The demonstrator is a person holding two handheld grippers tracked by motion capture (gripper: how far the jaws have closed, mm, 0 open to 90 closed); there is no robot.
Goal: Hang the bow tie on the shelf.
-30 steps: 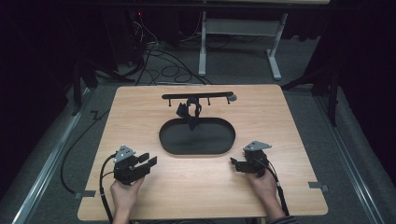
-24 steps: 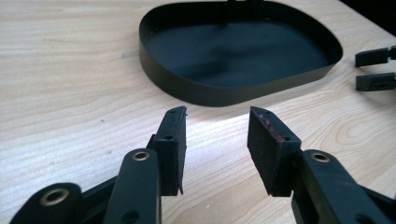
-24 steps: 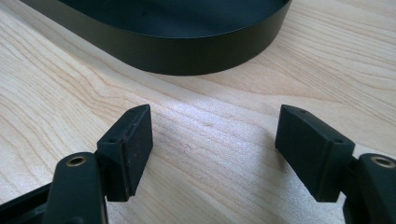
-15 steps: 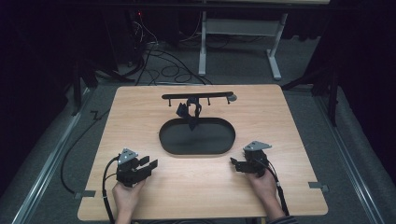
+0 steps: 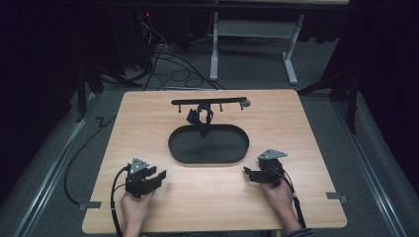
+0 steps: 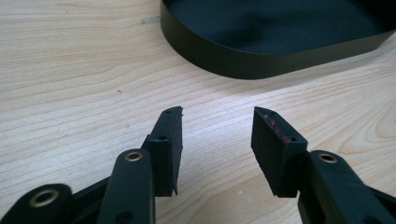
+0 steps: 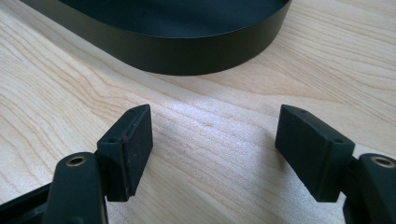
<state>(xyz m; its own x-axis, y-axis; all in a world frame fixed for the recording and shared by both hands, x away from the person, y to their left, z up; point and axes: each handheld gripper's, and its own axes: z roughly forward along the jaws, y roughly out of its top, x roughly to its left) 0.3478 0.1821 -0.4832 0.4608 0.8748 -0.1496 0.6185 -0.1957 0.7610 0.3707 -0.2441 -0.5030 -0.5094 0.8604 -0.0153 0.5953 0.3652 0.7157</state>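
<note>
A black oval tray [image 5: 208, 148] lies in the middle of the wooden table [image 5: 296, 128]. Behind it stands a black rack with a horizontal bar [image 5: 209, 101], and a dark tangled item [image 5: 199, 117] hangs from it over the tray's far rim. My left gripper [image 5: 159, 177] rests near the table's front left, open, with nothing between its jaws [image 6: 217, 122]. My right gripper [image 5: 247, 173] rests at the front right, open and empty [image 7: 212, 119]. Both point toward the tray, whose wall [image 6: 243, 65] [image 7: 187, 56] is close ahead in each gripper view.
Cables [image 5: 163, 54] lie on the floor behind the table, beside a white desk frame [image 5: 257, 34]. Dark stands [image 5: 84, 84] flank the table. Small grey tape marks [image 5: 336, 196] sit near the front corners.
</note>
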